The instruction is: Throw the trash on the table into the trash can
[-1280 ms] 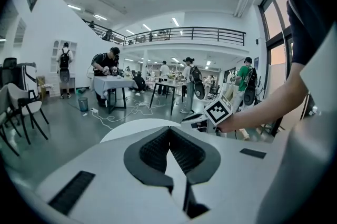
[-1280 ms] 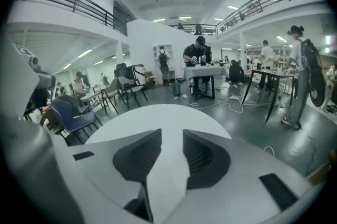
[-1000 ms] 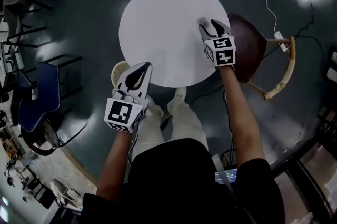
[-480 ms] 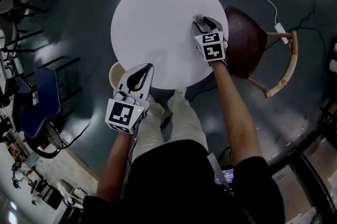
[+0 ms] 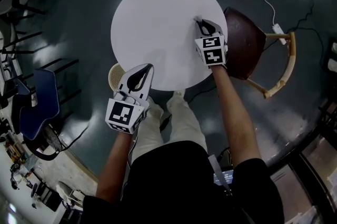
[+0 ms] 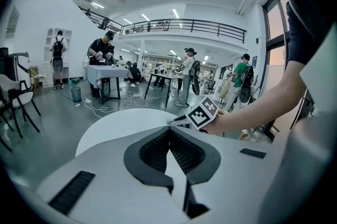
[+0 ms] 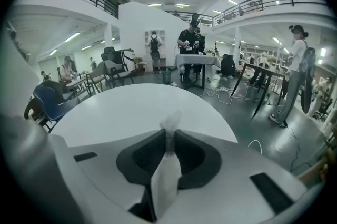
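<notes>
right gripper (image 7: 168, 136) just closed, pinching thin white paper scrap (image 7: 164, 178); long axis along the jaws, tip poking forward. left gripper (image 6: 169, 129) clamped, empty.

Left gripper (image 5: 146, 68): fingers pressed together, nothing between them. It points forward and a little downward. Left marker cube (image 5: 125, 114) sits just behind the fingers, and the bare left forearm (image 5: 113, 165) runs back from it to the torso.

Right gripper (image 5: 200, 21): fingers have just been closing and now pinch a white tissue scrap (image 7: 167, 165), which stands upright between them and pokes out past the tips. It is tilted down more steeply than the left. Right marker cube (image 5: 212, 50) sits behind the fingers. Right forearm (image 5: 235, 112) is stretched out, putting these fingers well ahead of the left fingers.
</notes>
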`<act>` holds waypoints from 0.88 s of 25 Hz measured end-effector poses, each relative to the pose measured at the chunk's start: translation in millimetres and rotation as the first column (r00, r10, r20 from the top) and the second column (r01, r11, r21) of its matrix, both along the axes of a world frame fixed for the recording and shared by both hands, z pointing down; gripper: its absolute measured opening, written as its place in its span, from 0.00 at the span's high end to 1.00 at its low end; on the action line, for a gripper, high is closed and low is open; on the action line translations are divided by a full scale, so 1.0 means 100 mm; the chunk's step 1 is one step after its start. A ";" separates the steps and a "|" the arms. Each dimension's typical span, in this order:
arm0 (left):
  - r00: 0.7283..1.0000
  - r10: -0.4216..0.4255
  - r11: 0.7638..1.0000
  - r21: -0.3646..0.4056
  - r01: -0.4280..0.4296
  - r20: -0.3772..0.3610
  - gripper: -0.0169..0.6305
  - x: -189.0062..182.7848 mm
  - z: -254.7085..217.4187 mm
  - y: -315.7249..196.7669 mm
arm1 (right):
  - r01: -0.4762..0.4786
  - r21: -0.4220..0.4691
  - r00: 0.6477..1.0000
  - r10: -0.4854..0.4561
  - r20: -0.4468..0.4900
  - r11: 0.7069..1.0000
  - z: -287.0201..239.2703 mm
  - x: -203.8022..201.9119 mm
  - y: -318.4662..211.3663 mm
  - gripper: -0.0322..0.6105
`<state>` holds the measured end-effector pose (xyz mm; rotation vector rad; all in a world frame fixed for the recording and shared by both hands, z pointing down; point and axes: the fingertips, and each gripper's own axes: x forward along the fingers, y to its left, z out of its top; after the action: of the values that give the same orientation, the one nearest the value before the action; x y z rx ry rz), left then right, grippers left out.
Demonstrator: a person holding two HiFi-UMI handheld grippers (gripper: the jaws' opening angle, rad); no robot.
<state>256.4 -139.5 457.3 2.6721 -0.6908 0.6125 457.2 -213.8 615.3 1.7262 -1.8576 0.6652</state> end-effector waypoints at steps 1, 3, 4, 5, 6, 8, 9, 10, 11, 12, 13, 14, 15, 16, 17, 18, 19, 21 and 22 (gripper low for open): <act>1.000 -0.001 1.000 0.001 0.001 -0.003 0.95 -0.02 -0.01 0.01 | 0.002 0.007 1.000 -0.002 -0.002 1.000 -0.03 -0.02 0.01 0.85; 1.000 -0.003 1.000 0.006 0.003 -0.007 0.95 -0.08 -0.05 0.02 | 0.010 0.008 1.000 -0.010 0.000 1.000 -0.11 -0.11 0.03 0.85; 1.000 -0.006 1.000 0.009 0.006 -0.011 0.95 -0.12 -0.07 0.02 | 0.016 0.010 1.000 -0.016 0.002 1.000 -0.15 -0.16 0.04 0.85; 1.000 -0.011 1.000 0.011 0.011 -0.015 0.95 -0.16 -0.10 0.02 | 0.020 0.016 1.000 -0.020 0.004 1.000 -0.18 -0.21 0.05 0.85; 1.000 -0.016 1.000 0.012 0.016 -0.019 0.95 -0.20 -0.13 0.02 | 0.024 0.024 1.000 -0.024 0.005 0.999 -0.24 -0.26 0.06 0.85; 0.999 -0.027 1.000 0.013 0.028 -0.029 0.95 -0.29 -0.20 0.04 | 0.034 0.045 0.999 -0.034 0.008 0.998 -0.39 -0.39 0.08 0.85; 0.999 -0.033 0.999 0.013 0.033 -0.035 0.95 -0.34 -0.25 0.05 | 0.042 0.054 0.999 -0.042 0.009 0.998 -0.47 -0.47 0.09 0.85; 0.999 -0.039 0.999 0.014 0.039 -0.038 0.95 -0.40 -0.29 0.06 | 0.051 0.062 0.999 -0.052 0.009 0.997 -0.55 -0.54 0.10 0.85; 0.998 -0.045 0.999 0.016 0.046 -0.041 0.95 -0.45 -0.33 0.07 | 0.062 0.068 0.998 -0.062 0.009 0.996 -0.62 -0.63 0.11 0.85; 0.998 -0.053 0.998 0.019 0.054 -0.044 0.95 -0.52 -0.37 0.08 | 0.071 0.074 0.997 -0.072 0.009 0.995 -0.68 -0.71 0.12 0.85; 0.997 -0.062 0.998 0.021 0.063 -0.048 0.95 -0.59 -0.40 0.09 | 0.078 0.080 0.997 -0.079 0.012 0.994 -0.74 -0.79 0.13 0.85; 0.996 -0.073 0.997 0.024 0.074 -0.051 0.95 -0.67 -0.44 0.09 | 0.082 0.086 0.996 -0.084 0.018 0.993 -0.80 -0.87 0.14 0.85; 0.995 -0.086 0.996 0.027 0.087 -0.054 0.95 -0.76 -0.47 0.09 | 0.085 0.093 0.996 -0.088 0.026 0.992 -0.85 -0.96 0.14 0.85; 0.993 -0.100 0.994 0.030 0.102 -0.056 0.95 -0.86 -0.51 0.08 | 0.089 0.098 0.995 -0.092 0.032 0.991 -0.90 -1.06 0.13 0.85; 0.992 -0.115 0.993 0.034 0.117 -0.059 0.95 -0.96 -0.54 0.08 | 0.096 0.102 0.994 -0.100 0.034 0.990 -0.95 -1.16 0.11 0.85; 0.990 -0.130 0.991 0.037 0.132 -0.062 0.95 -1.07 -0.57 0.07 | 0.105 0.106 0.993 -0.109 0.035 0.989 -0.99 -1.28 0.11 0.85; 0.987 -0.145 0.988 0.040 0.147 -0.065 0.95 -1.19 -0.60 0.07 | 0.116 0.110 0.992 -0.120 0.035 0.987 -1.03 -1.40 0.10 0.86; 0.982 -0.174 0.983 0.047 0.178 -0.072 0.95 -1.43 -0.68 0.08 | 0.145 0.119 0.988 -0.150 0.038 0.982 -1.13 -1.69 0.09 0.86; 0.979 -0.189 0.980 0.050 0.193 -0.075 0.95 -1.55 -0.71 0.09 | 0.162 0.124 0.985 -0.168 0.039 0.979 -1.19 -1.84 0.08 0.86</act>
<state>101.2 -130.8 386.3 2.6229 -0.9452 0.4526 273.2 -205.4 496.7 1.6182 -2.0877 0.5442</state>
